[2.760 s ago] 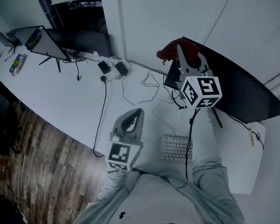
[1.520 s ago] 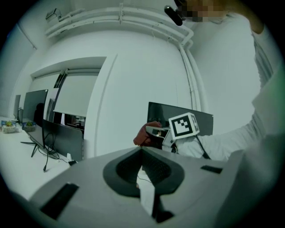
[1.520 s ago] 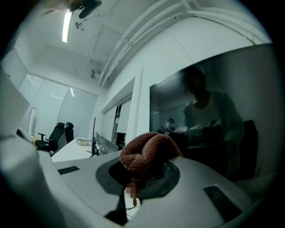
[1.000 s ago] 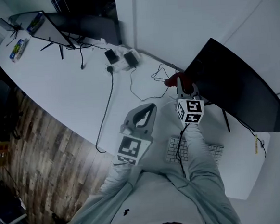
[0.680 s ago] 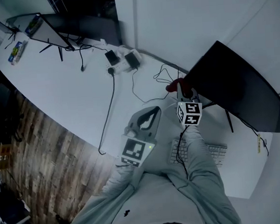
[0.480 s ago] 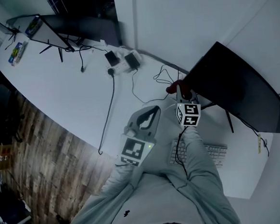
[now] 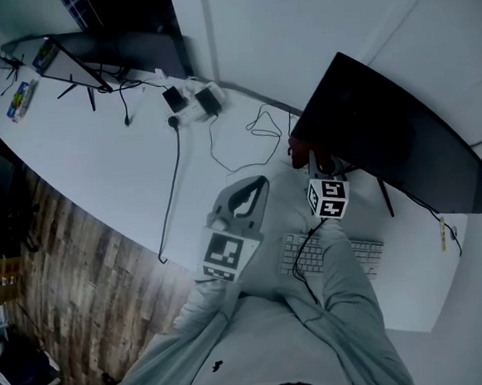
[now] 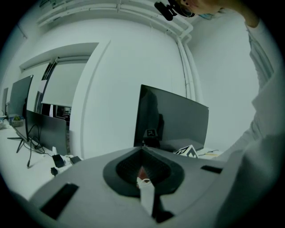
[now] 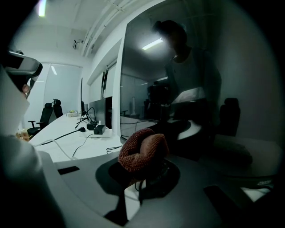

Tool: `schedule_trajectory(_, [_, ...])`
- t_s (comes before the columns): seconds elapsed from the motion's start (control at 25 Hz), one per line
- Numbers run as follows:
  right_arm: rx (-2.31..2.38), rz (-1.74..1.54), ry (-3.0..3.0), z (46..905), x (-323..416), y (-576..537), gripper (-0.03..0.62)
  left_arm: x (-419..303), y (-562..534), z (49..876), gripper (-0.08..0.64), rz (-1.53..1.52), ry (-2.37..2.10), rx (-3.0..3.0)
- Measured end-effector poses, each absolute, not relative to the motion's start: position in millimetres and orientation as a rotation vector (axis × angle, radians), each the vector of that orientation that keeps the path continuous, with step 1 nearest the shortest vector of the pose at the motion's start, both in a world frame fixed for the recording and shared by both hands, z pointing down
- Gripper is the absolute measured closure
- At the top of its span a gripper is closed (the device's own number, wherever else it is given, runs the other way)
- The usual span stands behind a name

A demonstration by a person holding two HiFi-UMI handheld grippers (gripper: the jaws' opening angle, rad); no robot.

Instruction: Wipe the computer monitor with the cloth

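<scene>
The black monitor stands on the white desk at the right. My right gripper is shut on a bunched reddish-brown cloth, held at the monitor's lower left corner. In the right gripper view the cloth bulges out of the jaws right in front of the dark screen, which mirrors a person; whether it touches the glass I cannot tell. My left gripper hovers over the desk to the left of the right one, shut and empty. From the left gripper view the monitor stands ahead.
A white keyboard lies under my right arm. Loose cables and power adapters sit on the desk beyond the grippers. Another monitor stands far left. The desk's front edge drops to a wooden floor.
My right gripper has brought the cloth from the monitor's top left edge down to its lower left corner. The left gripper has barely moved.
</scene>
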State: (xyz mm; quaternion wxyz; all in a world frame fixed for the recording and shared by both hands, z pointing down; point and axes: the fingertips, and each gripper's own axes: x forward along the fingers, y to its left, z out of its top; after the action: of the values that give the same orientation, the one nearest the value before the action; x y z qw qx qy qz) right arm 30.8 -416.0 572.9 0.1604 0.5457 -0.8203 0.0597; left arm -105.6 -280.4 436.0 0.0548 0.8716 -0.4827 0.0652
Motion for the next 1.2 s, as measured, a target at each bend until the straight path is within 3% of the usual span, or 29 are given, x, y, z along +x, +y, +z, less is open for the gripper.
schedule_trajectory(0.44, [1.707, 0.241, -2.213, 573, 158, -382, 0.557, -8, -262, 427, 0.540, 0.180, -1.305, 2.749])
schedule_trajectory(1.2, [1.998, 0.322, -1.945, 581, 445, -301, 0.557, 211, -220, 437, 0.540, 0.201, -1.010, 2.885])
